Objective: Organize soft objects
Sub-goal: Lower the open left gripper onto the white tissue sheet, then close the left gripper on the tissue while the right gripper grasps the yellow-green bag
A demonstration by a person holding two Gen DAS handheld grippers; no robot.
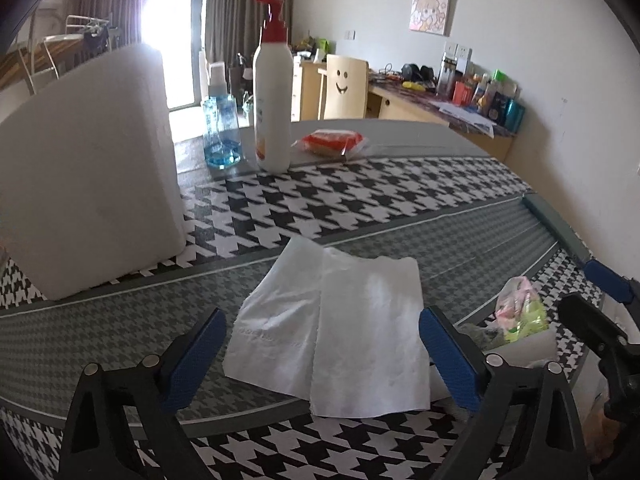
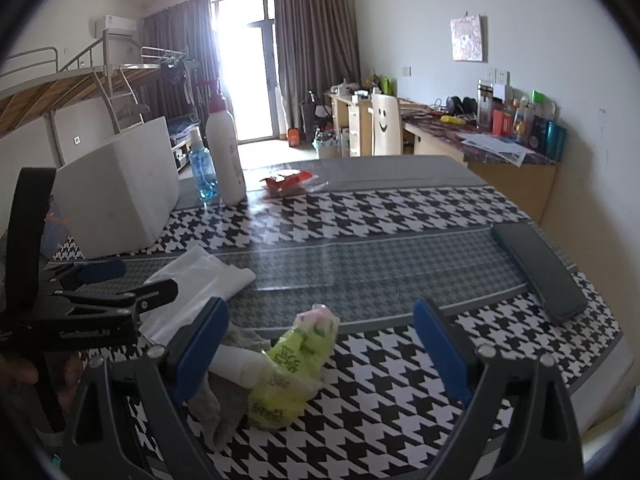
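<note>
Left gripper (image 1: 322,344) gapes wide astride the flat tissue (image 1: 332,332), right gripper (image 2: 320,344) equally agape over the green packet (image 2: 292,372); pinch one tissue edge low, avoid dragging the tablecloth (image 1: 360,204).

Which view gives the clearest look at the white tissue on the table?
Left wrist view: the white tissue lies spread flat, fully visible ahead of the open left gripper. The right wrist view shows it only partly, behind that gripper.

No text reads clearly — green print on the plastic bag (image 2: 292,376) seems illegible.
</note>
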